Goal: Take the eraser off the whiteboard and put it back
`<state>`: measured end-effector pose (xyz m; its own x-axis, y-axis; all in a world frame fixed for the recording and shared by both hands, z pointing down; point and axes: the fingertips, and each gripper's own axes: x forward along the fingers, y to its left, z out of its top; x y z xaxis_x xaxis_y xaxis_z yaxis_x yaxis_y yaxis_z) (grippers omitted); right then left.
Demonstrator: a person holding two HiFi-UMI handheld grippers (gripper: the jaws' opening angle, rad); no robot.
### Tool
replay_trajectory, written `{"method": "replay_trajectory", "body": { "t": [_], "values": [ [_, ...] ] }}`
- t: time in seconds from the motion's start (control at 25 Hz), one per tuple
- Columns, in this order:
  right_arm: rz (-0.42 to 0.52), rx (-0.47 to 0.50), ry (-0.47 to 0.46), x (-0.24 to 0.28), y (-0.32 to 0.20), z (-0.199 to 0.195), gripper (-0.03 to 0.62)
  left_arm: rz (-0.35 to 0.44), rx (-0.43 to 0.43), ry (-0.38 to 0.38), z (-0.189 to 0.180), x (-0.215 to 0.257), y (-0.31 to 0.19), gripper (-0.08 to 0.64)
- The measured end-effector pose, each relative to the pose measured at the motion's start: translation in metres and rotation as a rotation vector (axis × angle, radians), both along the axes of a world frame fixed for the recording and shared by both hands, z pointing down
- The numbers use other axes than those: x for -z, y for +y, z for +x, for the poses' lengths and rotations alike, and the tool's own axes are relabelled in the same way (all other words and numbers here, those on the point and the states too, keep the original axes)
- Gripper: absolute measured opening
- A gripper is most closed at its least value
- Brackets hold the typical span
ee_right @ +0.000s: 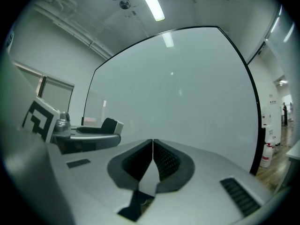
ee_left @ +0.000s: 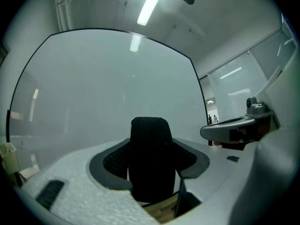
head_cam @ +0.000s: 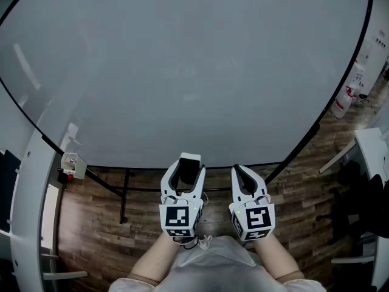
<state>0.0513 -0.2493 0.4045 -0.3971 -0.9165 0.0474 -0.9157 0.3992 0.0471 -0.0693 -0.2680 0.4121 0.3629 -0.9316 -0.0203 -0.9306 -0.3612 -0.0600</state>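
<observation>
Here the left gripper is clamping the black eraser between its two jaws. In the left gripper view the jaws are standing wide apart, with the pads pressing on both sides of the eraser, which is rising upright between them. The eraser is sitting in front of the lower edge of the whiteboard; whether its far end is touching the board cannot be told. The right gripper is hovering just beside the left one, and its jaws are lying together with nothing between them, as the right gripper view is showing. Both grippers are pointing toward the whiteboard, whose surface is showing no writing. Below the board, its black stand is resting on the wooden floor.
</observation>
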Motion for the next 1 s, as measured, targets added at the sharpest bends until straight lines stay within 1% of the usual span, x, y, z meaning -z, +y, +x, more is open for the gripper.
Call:
{"method": "replay_trajectory", "body": {
  "t": [0.08, 0.36, 0.56, 0.72, 0.8, 0.92, 1.0],
  "values": [
    [0.005, 0.000, 0.011, -0.001, 0.003, -0.005, 0.026, -0.021, -0.011, 0.012, -0.001, -0.005, 0.005, 0.262],
    [0.005, 0.006, 0.016, 0.001, 0.008, -0.018, 0.026, -0.028, -0.040, 0.012, -0.002, -0.004, 0.013, 0.262],
    [-0.006, 0.010, 0.020, -0.003, 0.007, -0.019, 0.026, -0.027, -0.025, 0.062, -0.007, 0.002, 0.014, 0.262],
    [-0.005, 0.010, 0.022, -0.002, 0.008, -0.022, 0.026, -0.026, -0.018, 0.037, -0.009, -0.001, 0.015, 0.262],
    [-0.004, 0.014, 0.019, -0.001, 0.007, -0.025, 0.026, -0.029, -0.008, 0.041, -0.012, 0.001, 0.015, 0.262],
    [-0.005, 0.021, 0.006, 0.000, 0.004, -0.030, 0.026, -0.010, 0.011, 0.051, -0.018, 0.008, 0.012, 0.262],
    [-0.003, 0.025, 0.001, 0.001, 0.003, -0.032, 0.026, -0.010, 0.020, 0.057, -0.022, 0.012, 0.010, 0.262]
  ]
}}
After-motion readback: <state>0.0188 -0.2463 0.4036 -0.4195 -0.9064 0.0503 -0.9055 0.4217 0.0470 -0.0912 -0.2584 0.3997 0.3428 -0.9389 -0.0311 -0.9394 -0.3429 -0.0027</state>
